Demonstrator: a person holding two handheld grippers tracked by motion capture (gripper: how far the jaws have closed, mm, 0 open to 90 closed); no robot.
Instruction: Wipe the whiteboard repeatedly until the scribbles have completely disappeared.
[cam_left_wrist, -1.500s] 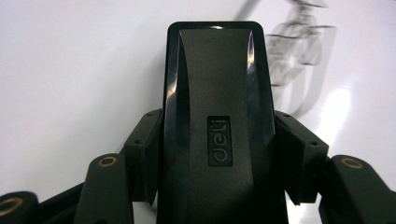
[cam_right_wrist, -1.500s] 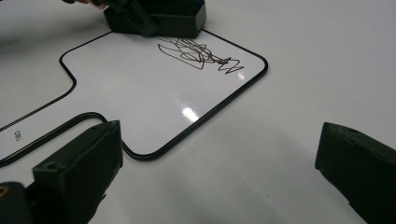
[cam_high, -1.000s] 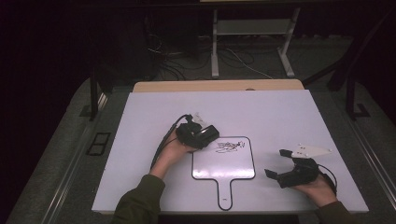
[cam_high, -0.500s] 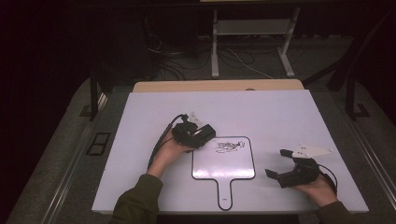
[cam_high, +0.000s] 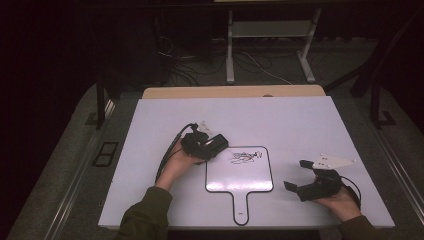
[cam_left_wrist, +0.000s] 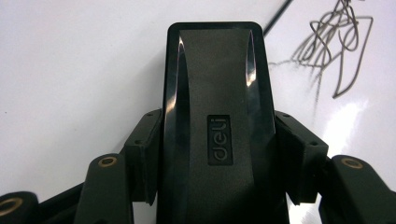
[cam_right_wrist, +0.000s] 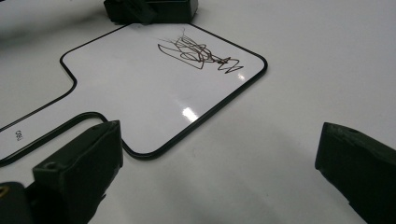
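A small handled whiteboard (cam_high: 240, 175) lies flat on the white table, with a black scribble (cam_high: 245, 156) near its top edge. My left gripper (cam_high: 212, 146) is at the board's upper left corner, shut on a black eraser (cam_left_wrist: 215, 116) marked "deli". The eraser's front end sits just off the board's edge, and the scribble (cam_left_wrist: 343, 42) is to its right. My right gripper (cam_high: 298, 175) rests right of the board, jaws open with nothing between them. In the right gripper view, my right gripper (cam_right_wrist: 224, 163) faces the board (cam_right_wrist: 140, 88), the scribble (cam_right_wrist: 198, 53) and the eraser (cam_right_wrist: 149, 9) beyond.
The white tabletop (cam_high: 275, 120) reaches well beyond the board on all sides. A wooden strip (cam_high: 235, 92) runs along its far edge. Behind it, in the dark, are a metal stand (cam_high: 270, 45) and floor cables (cam_high: 200, 70).
My left gripper, still holding the eraser, has shifted slightly left at the board's upper left corner. The right gripper has stayed still.
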